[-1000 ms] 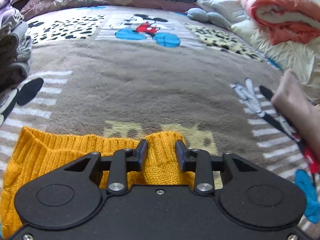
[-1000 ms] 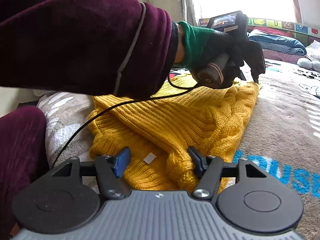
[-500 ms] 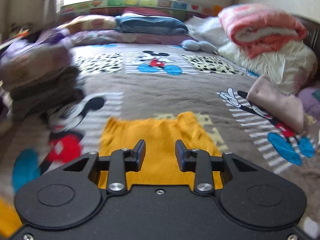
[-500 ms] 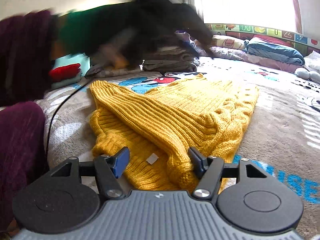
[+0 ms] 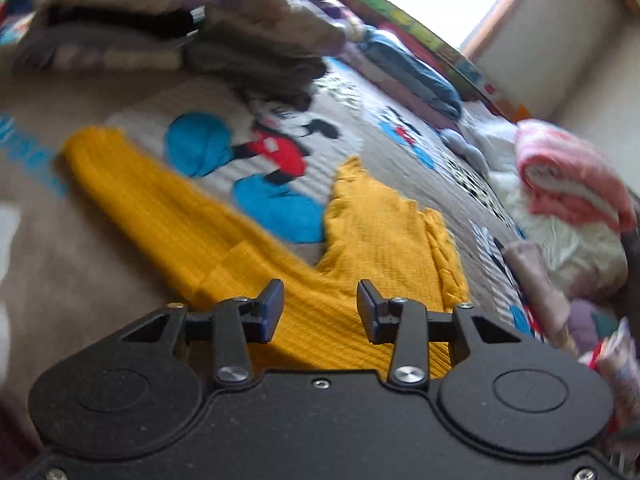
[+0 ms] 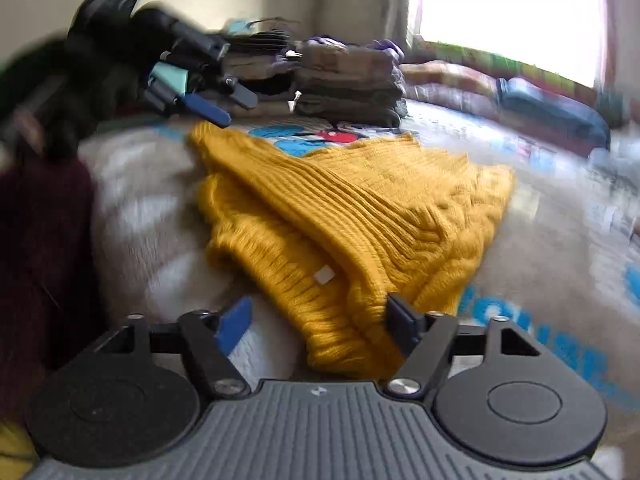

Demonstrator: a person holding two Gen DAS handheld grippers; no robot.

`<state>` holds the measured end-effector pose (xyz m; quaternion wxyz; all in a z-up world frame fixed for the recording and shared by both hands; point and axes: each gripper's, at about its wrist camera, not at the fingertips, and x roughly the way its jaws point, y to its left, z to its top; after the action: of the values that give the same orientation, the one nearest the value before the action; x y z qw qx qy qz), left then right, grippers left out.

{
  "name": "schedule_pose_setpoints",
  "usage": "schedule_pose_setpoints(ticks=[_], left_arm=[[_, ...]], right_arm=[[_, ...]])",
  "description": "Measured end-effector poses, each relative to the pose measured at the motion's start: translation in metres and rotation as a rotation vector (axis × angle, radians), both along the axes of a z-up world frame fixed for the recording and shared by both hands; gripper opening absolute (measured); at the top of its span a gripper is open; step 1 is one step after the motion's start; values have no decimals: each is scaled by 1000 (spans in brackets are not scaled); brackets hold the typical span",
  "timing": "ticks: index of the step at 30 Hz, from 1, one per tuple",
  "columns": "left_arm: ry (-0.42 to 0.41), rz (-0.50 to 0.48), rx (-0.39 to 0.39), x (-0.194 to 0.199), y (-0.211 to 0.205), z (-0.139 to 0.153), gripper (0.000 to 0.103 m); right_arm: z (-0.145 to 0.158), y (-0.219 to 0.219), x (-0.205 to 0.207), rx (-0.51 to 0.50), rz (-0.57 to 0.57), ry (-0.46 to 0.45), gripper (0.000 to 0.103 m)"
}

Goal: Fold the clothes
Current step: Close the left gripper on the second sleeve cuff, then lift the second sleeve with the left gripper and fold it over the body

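A: Start close in. Why is the right two-finger gripper [image 6: 316, 320] set so low at the hem?

B: My guess is it's lined up to take the thick near edge of the mustard-yellow chunky knit sweater [image 6: 360, 216]. Its jaws stand wide apart and grip nothing; the right-hand finger just touches the rolled rib, the blue-padded one sits over bare blanket.

A: And the left black gripper [image 5: 319, 306]?

B: Also parted, empty, hovering above the sweater near where the long ribbed sleeve [image 5: 160, 208] branches off, probably so that sleeve can be brought in over the body.

A: Where does the garment lie?

B: Flat on the grey fleece cartoon-mouse blanket [image 5: 80, 264] covering the bed, one side already doubled over itself. A small white tag [image 6: 324, 276] shows inside the neck.

A: Texture?

B: Heavy ribbing and a cable twist; soft, bulky, likely to slump when lifted.

A: Farther back?

B: A stack of folded brown and grey clothes [image 6: 348, 84], then a rolled pink-and-white fuzzy blanket [image 5: 572, 184], all blurred.
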<state>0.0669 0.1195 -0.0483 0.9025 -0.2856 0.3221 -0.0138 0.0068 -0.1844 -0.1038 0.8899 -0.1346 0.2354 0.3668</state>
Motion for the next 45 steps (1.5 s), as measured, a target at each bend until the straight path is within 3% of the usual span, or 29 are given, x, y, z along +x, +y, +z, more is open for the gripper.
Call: schedule_pose_setpoints(ticks=[8, 12, 20, 23, 26, 30, 36, 41, 45], left_arm=[[28, 164, -141, -20, 34, -12, 38], [64, 170, -229, -23, 42, -24, 38], [63, 152, -195, -16, 34, -34, 33], [56, 141, -140, -9, 29, -33, 16], [48, 135, -110, -4, 27, -30, 6], [-23, 87, -76, 3, 15, -7, 4], [-168, -39, -100, 42, -24, 49, 4], [-219, -121, -99, 90, -69, 75, 4], [-184, -149, -100, 127, -98, 68, 4]], right_arm=[[11, -14, 0, 104, -29, -10, 73], [9, -14, 1, 107, -24, -20, 73], [8, -15, 8, 120, -33, -10, 73], [6, -15, 11, 119, -31, 2, 73], [5, -15, 13, 119, -25, 15, 73], [6, -17, 13, 121, -25, 24, 73], [6, -20, 14, 135, -26, 51, 73], [7, -26, 18, 174, -33, 92, 73], [7, -31, 20, 202, -33, 125, 73]])
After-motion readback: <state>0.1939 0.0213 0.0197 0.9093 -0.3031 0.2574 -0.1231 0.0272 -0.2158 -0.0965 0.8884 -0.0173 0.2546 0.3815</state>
